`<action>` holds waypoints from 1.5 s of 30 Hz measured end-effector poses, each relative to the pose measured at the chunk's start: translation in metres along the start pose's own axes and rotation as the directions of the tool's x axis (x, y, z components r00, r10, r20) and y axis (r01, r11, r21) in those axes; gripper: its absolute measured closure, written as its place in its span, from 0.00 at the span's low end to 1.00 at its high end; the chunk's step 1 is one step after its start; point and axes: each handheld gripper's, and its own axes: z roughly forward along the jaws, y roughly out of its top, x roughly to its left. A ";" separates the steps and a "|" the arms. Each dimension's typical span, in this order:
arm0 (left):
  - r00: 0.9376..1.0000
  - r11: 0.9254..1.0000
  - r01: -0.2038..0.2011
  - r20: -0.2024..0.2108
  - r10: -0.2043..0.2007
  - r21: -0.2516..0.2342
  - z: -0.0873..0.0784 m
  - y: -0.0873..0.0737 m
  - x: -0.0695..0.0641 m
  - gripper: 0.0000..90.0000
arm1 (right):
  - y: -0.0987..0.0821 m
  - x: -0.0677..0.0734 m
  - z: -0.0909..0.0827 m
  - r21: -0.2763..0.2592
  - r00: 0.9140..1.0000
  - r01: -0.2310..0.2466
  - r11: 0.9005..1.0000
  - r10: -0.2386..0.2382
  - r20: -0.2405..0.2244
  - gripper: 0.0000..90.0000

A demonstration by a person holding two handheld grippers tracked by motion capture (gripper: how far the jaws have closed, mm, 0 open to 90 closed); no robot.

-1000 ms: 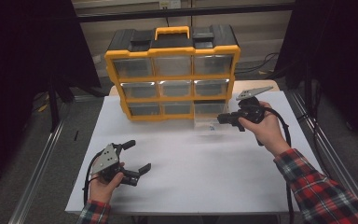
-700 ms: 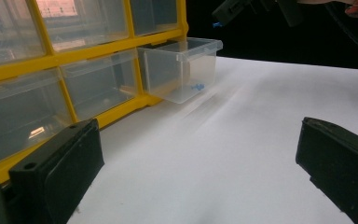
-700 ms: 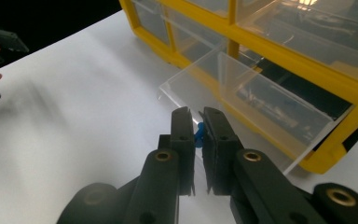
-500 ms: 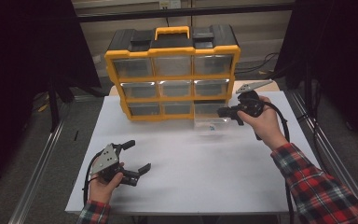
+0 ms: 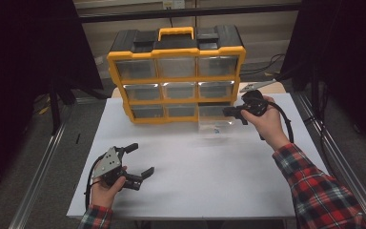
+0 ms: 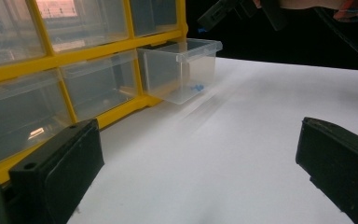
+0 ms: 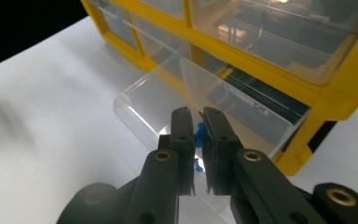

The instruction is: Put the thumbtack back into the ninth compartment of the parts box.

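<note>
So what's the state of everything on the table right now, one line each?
Organizer: upright, carry handle on top.
Bottom right drawer: pulled out.
Other drawers: shut.
Blue bits: lying in the open drawer.
Right gripper: jaws nearly shut, over that drawer.
Left gripper: jaws open, empty.

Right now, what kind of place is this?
Probably a workshop or lab test bench: a yellow parts organizer with clear drawers stands on a white-covered table, set in a metal frame with dark curtains around it.
</note>
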 end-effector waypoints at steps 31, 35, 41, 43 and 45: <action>0.999 1.000 -0.005 0.040 0.006 -0.007 0.000 -0.001 0.001 0.00 | 0.002 -0.006 0.021 0.003 0.999 -0.021 1.000 0.021 0.035 0.91; 0.999 1.000 0.000 0.038 0.000 -0.010 0.000 -0.001 0.001 0.00 | 0.001 -0.007 0.021 -0.006 0.999 -0.017 1.000 0.017 0.039 0.83; 0.999 1.000 -0.004 0.039 0.004 -0.009 0.000 -0.001 0.001 0.00 | -0.001 -0.004 0.016 -0.017 1.000 -0.004 1.000 0.004 0.030 0.81; 0.999 1.000 -0.004 0.038 0.004 -0.009 0.000 0.000 0.001 0.00 | -0.002 -0.001 0.014 -0.027 1.000 0.001 1.000 0.000 0.023 0.75; 0.999 1.000 -0.004 0.039 0.004 -0.010 0.000 0.000 0.001 0.00 | -0.004 0.003 0.013 -0.025 1.000 0.002 1.000 -0.001 0.022 0.71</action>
